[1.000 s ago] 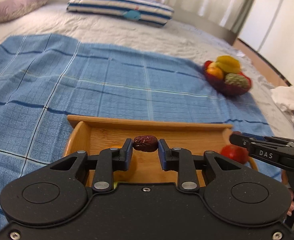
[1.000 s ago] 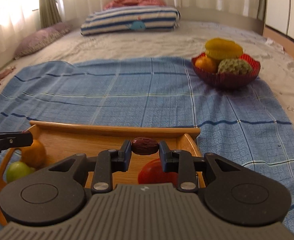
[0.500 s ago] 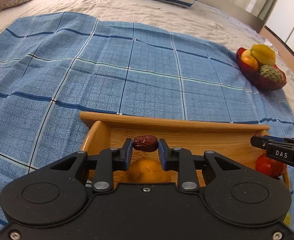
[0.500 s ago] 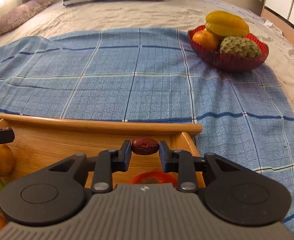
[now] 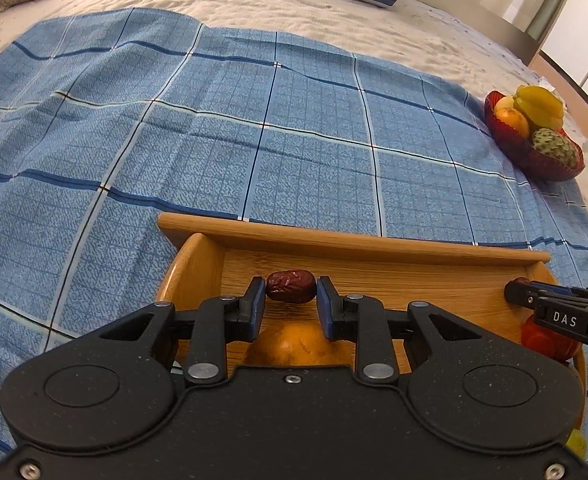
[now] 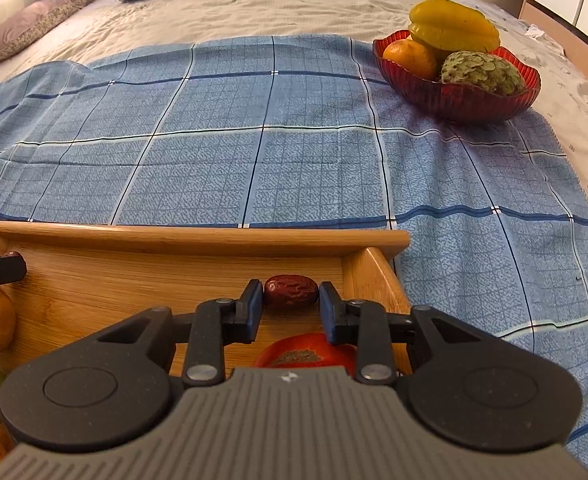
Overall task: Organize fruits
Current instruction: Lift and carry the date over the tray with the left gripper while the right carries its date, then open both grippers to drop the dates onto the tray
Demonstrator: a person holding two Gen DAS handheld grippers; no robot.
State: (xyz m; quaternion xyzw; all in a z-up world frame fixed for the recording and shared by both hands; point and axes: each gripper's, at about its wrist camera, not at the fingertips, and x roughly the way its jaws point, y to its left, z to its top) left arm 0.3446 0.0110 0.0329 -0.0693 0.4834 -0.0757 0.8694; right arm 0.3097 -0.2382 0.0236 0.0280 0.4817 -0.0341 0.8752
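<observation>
I have a date in each hand: my left tongs [image 5: 290,300] pinch one date [image 5: 291,286], my right tongs [image 6: 291,302] pinch another [image 6: 291,291], both hovering over the tray [image 6: 198,236]. An orange [image 5: 294,344] lies under the left tongs, a tomato [image 6: 306,354] under the right. I judge this the carrying step; next I need bare tray floor ahead, or the bowl [image 6: 474,96] far right, before spreading.

The white letters "DAS" stand on the side of the right gripper [image 5: 512,291], seen off to the right of the left gripper's fingers [image 5: 254,304]. No other words or numbers can be read.
</observation>
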